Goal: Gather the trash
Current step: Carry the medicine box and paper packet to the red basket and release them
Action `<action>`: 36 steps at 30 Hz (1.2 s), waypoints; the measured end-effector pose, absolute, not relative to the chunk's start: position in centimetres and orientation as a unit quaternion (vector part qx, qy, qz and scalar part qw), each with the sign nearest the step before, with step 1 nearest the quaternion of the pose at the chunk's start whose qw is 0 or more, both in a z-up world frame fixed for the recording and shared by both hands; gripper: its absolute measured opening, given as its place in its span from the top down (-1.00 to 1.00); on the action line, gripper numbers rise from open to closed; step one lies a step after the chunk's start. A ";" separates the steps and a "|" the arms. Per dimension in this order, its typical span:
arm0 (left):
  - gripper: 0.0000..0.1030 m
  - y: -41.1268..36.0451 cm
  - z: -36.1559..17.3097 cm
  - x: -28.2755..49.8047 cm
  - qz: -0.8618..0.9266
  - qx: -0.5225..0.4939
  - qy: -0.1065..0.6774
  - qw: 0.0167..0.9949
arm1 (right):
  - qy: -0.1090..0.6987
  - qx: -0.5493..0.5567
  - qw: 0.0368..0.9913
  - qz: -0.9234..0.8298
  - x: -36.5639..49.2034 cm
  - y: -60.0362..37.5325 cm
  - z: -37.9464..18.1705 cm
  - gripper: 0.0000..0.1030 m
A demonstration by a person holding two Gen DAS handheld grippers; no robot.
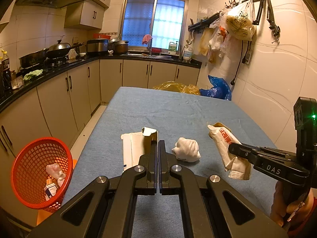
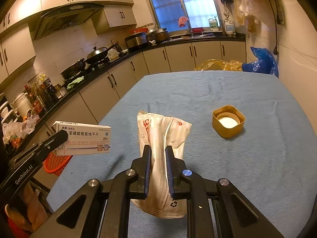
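Tablecloth [image 2: 218, 91]: plain blue, no pattern noted. Basket [image 1: 35, 170]: red-orange, open grid mesh. Medicine box [image 2: 87, 138]: white, printed with dark characters, "28" and a thin blue line with small blue blocks. Packet [image 2: 164, 130]: white with fine grey striping, red lettering, a red round mark and a black recycling symbol. Crumpled tissue [image 1: 186, 149]: white. Cap [image 2: 228, 121]: gold outside, white disc seen inside. Left gripper [image 1: 158, 144] and right gripper [image 2: 158, 152]: black; blue edging is seen on the right gripper's pads [image 2: 147, 170]. Bags beyond the table: one blue [image 2: 261, 61], one translucent yellow [image 2: 216, 65]. Cabinets [image 2: 154, 59]: cream, dark handles; countertop black.
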State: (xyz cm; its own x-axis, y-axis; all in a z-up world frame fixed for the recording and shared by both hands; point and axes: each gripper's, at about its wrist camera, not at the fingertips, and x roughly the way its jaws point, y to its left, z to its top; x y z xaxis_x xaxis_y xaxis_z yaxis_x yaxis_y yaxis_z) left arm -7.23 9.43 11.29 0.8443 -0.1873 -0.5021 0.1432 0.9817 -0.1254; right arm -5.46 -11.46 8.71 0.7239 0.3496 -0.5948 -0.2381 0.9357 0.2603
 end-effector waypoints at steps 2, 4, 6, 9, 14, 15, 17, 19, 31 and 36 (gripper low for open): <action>0.99 9.4 11.3 -7.3 -0.085 -0.041 0.264 0.960 | 0.337 0.083 0.924 0.161 -5.4 -11.4 8.7 0.70; 0.99 9.7 11.4 -7.4 -0.085 -0.043 0.262 0.960 | 0.338 0.083 0.923 0.164 -5.3 -11.2 8.7 0.70; 0.99 9.8 11.6 -7.5 -0.085 -0.044 0.260 0.961 | 0.337 0.081 0.923 0.166 -5.3 -11.0 8.8 0.70; 0.99 10.0 11.9 -7.8 -0.083 -0.045 0.255 0.962 | 0.336 0.076 0.923 0.172 -5.3 -10.5 9.1 0.70; 0.99 11.1 12.9 -8.3 -0.075 -0.054 0.244 0.965 | 0.335 0.073 0.920 0.192 -5.0 -9.2 9.9 0.70; 0.99 11.4 13.2 -8.4 -0.072 -0.057 0.241 0.966 | 0.334 0.071 0.919 0.197 -4.9 -8.8 10.1 0.70; 0.99 12.2 13.7 -8.7 -0.066 -0.062 0.235 0.968 | 0.335 0.070 0.916 0.208 -4.8 -7.9 10.4 0.70; 0.99 13.1 14.3 -9.1 -0.058 -0.068 0.228 0.970 | 0.337 0.070 0.912 0.222 -4.5 -6.9 10.7 0.70; 0.99 22.2 15.4 -11.8 0.040 -0.091 0.200 0.975 | 0.350 0.040 0.882 0.311 -3.0 2.8 12.5 0.70; 0.99 26.0 14.2 -12.7 0.075 -0.101 0.207 0.970 | 0.357 0.027 0.867 0.347 -2.7 7.9 12.5 0.69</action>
